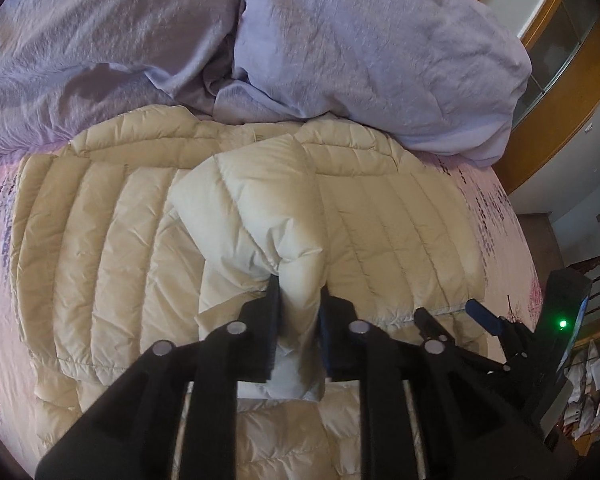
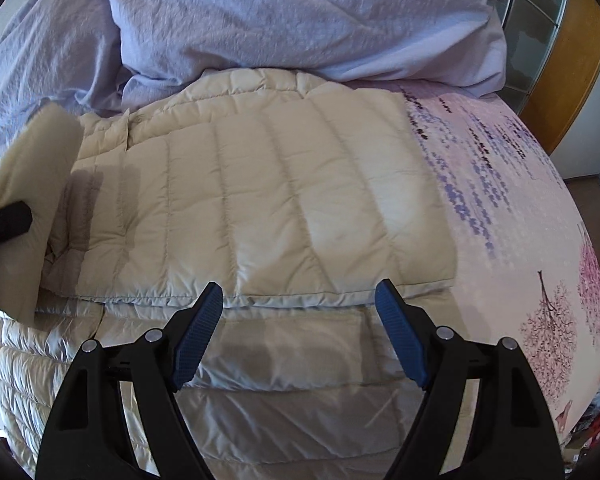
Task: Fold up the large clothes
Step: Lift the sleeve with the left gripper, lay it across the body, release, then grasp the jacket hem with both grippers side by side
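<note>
Left gripper (image 1: 300,292) jaws are pinching the cream sleeve (image 1: 256,208) of the puffer jacket (image 1: 100,220), carrying it across the body; right gripper (image 2: 300,300) jaws are standing spread, holding nothing, hovering at the jacket's 6 o'clock hem. Sleeve-fold step looks to be in hand: next move is probably laying the sleeve flat toward 12 o'clock, then letting go without dragging. Count: one jacket lying on the floral bedsheet (image 2: 500,184), one lilac duvet (image 2: 300,20) bunching at 12 o'clock, two grippers.
</note>
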Demonstrator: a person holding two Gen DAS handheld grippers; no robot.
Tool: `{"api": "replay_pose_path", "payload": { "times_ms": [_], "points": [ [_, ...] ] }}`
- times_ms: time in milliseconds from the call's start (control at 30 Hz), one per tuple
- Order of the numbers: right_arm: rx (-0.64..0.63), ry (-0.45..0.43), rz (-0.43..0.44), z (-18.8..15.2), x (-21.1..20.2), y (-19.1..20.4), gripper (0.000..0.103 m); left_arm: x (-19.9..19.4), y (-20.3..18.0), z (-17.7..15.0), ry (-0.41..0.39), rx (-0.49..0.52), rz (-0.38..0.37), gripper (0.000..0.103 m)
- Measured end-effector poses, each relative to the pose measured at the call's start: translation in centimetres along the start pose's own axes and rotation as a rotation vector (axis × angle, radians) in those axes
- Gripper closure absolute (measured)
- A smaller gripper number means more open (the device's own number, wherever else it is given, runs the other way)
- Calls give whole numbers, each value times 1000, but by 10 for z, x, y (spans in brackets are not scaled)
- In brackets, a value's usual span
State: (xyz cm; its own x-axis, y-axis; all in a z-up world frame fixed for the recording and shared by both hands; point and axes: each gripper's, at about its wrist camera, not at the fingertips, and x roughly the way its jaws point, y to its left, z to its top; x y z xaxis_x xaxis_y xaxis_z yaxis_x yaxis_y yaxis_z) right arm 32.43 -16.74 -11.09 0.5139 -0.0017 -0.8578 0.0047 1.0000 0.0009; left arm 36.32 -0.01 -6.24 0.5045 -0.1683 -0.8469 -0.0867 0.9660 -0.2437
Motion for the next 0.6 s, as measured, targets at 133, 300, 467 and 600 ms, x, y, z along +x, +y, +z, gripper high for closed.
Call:
{"api": "replay_pose_path", "payload": {
  "times_ms": [133,300,467,600],
  "points": [
    [-3,-28,15,6,-8,4,23,-15,12,0,-41,2,27,62],
    [-36,-70,86,22,-22,29,25,-26,45,-1,-58,-28,91,58],
    [-78,-88,181,31,-33,63,47,-29,85,-11,-44,-67,189,58],
    [-78,-116,233,37,-42,79,58,-30,112,-20,-27,-100,237,58]
  ]
}}
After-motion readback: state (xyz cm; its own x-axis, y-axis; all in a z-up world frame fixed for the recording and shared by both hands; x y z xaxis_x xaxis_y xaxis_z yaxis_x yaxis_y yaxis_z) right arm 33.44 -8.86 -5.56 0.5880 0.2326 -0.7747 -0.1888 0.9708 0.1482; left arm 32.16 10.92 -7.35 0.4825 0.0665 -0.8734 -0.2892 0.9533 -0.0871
